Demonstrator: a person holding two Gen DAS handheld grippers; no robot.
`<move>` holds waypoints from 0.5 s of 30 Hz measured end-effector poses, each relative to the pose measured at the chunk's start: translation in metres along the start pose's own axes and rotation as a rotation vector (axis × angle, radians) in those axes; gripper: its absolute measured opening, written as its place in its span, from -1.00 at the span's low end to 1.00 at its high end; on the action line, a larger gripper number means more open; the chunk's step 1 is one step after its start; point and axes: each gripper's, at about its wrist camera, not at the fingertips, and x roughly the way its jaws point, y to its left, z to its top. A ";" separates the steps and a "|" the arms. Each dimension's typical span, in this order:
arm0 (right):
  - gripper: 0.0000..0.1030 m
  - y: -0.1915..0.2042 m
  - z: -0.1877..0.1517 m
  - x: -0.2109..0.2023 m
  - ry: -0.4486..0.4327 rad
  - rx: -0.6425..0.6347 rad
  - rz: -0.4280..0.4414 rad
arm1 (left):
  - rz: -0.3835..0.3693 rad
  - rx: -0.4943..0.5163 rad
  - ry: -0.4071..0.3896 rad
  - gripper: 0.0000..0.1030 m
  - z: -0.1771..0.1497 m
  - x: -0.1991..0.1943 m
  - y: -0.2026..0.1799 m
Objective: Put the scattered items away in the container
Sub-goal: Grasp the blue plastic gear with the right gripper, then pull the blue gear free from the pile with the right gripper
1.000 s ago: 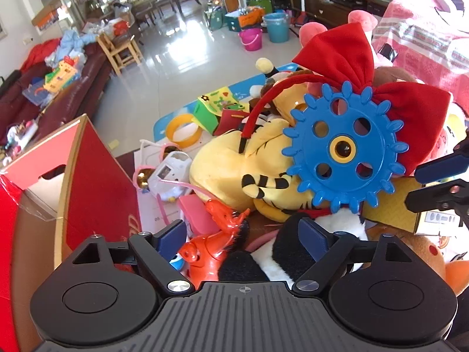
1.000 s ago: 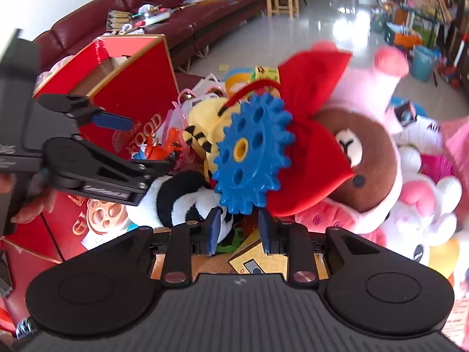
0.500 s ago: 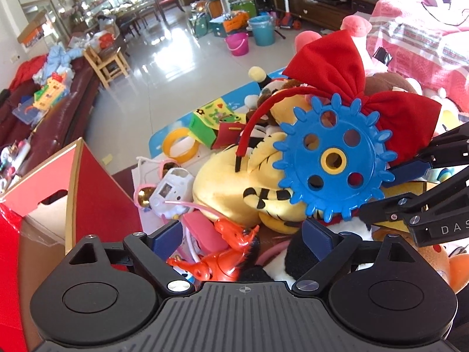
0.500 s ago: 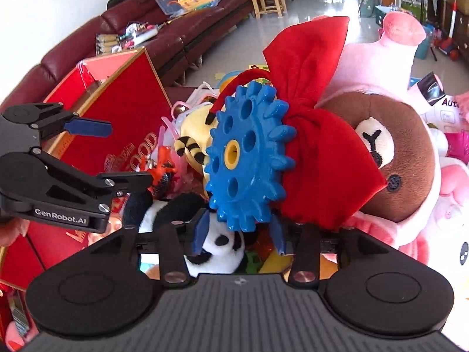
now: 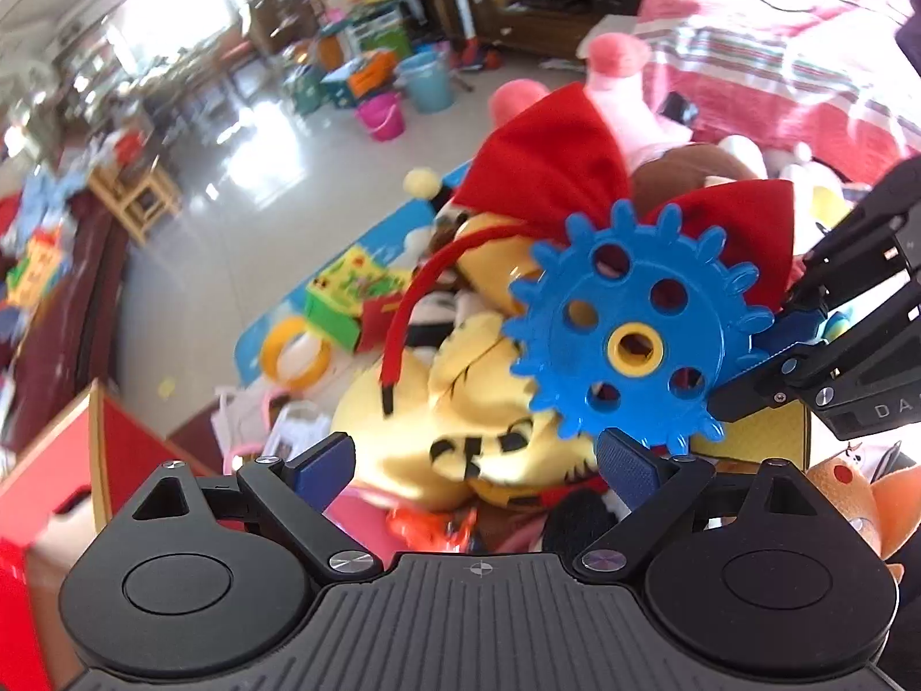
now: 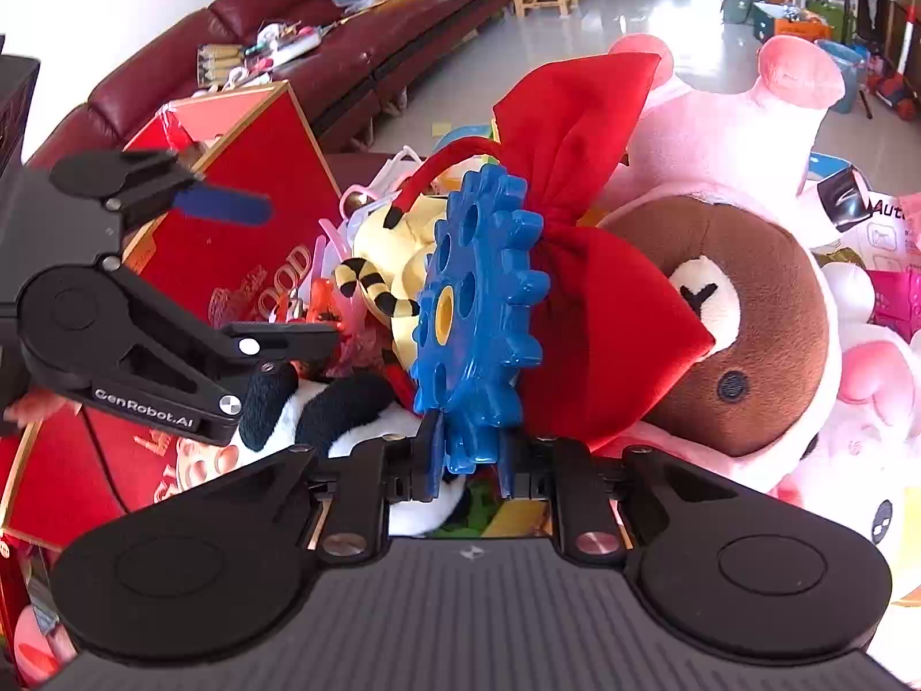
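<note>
The red cardboard box (image 6: 253, 230), the container, stands open at the left edge of the toy pile, its flap raised; the left wrist view shows it at the lower left (image 5: 69, 495). No bench surface is visible beneath the pile, so positions are given against the pile itself.

A pink plush (image 6: 742, 132) with raised ears fills the far right side of the pile. In front of it lies a brown bear plush (image 6: 742, 334), partly covered by a large red bow (image 6: 581, 265). A yellow striped tiger plush (image 5: 460, 403) lies at the centre of the pile, with a black-and-white plush (image 6: 345, 409) just beside it towards the cameras. An orange plastic toy (image 6: 322, 305) sits between the tiger and the box.

The blue gear wheel (image 6: 478, 322), with a yellow hub, is held on edge, upright, in front of the red bow and above the black-and-white plush. Its lower rim sits between the fingers of the right gripper (image 6: 469, 463), whose jaws are closing and whose pads press on both faces of the rim; the wheel is grasped. The left wrist view confirms the same grip at the wheel's right rim (image 5: 633, 340).

The left gripper (image 5: 478, 460) hovers over the tiger with jaws released and spread wide, nothing between the pads. In the right wrist view it stands in front of the box face (image 6: 247, 265)
</note>
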 end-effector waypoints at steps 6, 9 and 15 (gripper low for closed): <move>-0.61 -0.003 0.006 -0.006 0.053 -0.080 -0.007 | -0.033 0.220 -0.070 0.89 0.015 0.005 -0.007; -0.62 -0.004 0.010 -0.006 0.075 -0.112 -0.001 | -0.062 0.336 -0.113 0.89 0.021 0.011 -0.011; -0.62 -0.004 0.012 -0.004 0.097 -0.143 0.013 | -0.212 0.485 -0.204 0.81 0.024 0.025 -0.020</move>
